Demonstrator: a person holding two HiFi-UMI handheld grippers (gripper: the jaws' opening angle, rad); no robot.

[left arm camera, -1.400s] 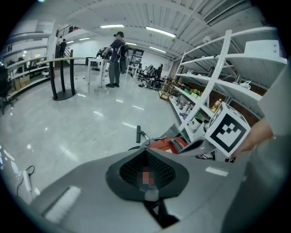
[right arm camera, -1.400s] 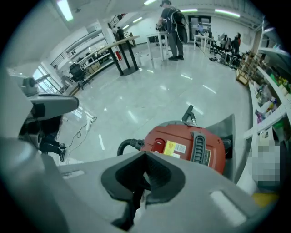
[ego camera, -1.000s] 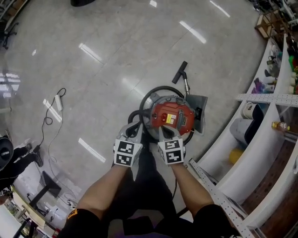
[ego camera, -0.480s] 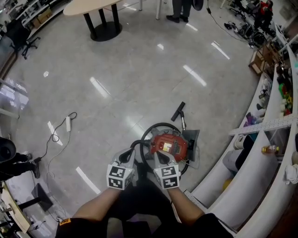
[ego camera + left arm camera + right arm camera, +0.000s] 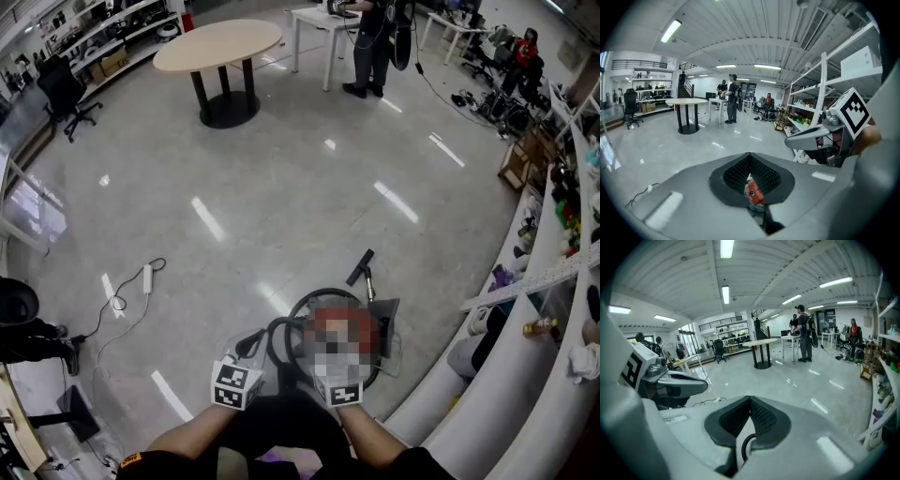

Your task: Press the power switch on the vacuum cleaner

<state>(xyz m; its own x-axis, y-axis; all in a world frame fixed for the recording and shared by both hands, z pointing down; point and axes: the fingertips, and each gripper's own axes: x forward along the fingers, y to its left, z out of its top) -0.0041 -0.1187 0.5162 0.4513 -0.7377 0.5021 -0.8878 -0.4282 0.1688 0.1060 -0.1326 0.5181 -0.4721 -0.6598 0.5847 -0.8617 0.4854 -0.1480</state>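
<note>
The red vacuum cleaner (image 5: 361, 325) stands on the floor at the person's feet; a mosaic patch covers much of its top. Its black hose (image 5: 302, 302) loops round it and the nozzle (image 5: 361, 266) lies just beyond. My left gripper (image 5: 246, 356) hovers left of the vacuum, and my right gripper (image 5: 333, 370) hovers over its near edge. Both point out across the room. In the left gripper view the left gripper (image 5: 750, 157) is shut and empty, with a bit of the red vacuum (image 5: 753, 194) showing below. In the right gripper view the right gripper (image 5: 750, 401) is shut too, above the hose (image 5: 744, 446).
White shelving (image 5: 548, 281) with bottles and boxes curves along the right, close to the vacuum. A power strip (image 5: 147, 278) with its cable lies on the floor to the left. Farther off are a round table (image 5: 217, 45), an office chair (image 5: 64, 89) and people (image 5: 370, 37) by a white desk.
The head view has risen and tilted up, so the vacuum sits smaller and lower. Both grippers have come off the vacuum's top, and stay shut.
</note>
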